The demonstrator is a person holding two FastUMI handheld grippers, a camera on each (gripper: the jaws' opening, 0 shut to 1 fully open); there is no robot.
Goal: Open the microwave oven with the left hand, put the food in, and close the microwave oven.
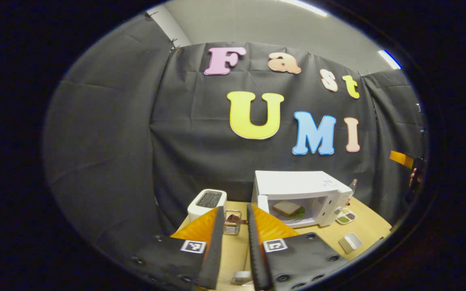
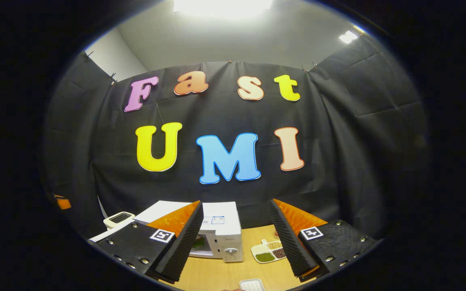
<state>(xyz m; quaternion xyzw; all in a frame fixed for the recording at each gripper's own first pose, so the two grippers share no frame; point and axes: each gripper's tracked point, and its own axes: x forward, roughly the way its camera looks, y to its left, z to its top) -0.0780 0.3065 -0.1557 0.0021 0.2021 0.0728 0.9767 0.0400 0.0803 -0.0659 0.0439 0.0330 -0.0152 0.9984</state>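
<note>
Microwave at the table's far edge, door open, sandwich on a plate inside. Left gripper fingers slightly apart, empty. Right gripper fingers wide apart, empty.

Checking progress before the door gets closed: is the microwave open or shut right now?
Open: the microwave cavity is exposed in the left gripper view, with the sandwich resting inside.

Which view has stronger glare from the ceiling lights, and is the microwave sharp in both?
Right gripper view: a ceiling light blows out at the top. Left gripper view: milder strip lights; the microwave looks sharp, bent by fisheye. Right gripper view: the microwave is reasonably sharp.
</note>
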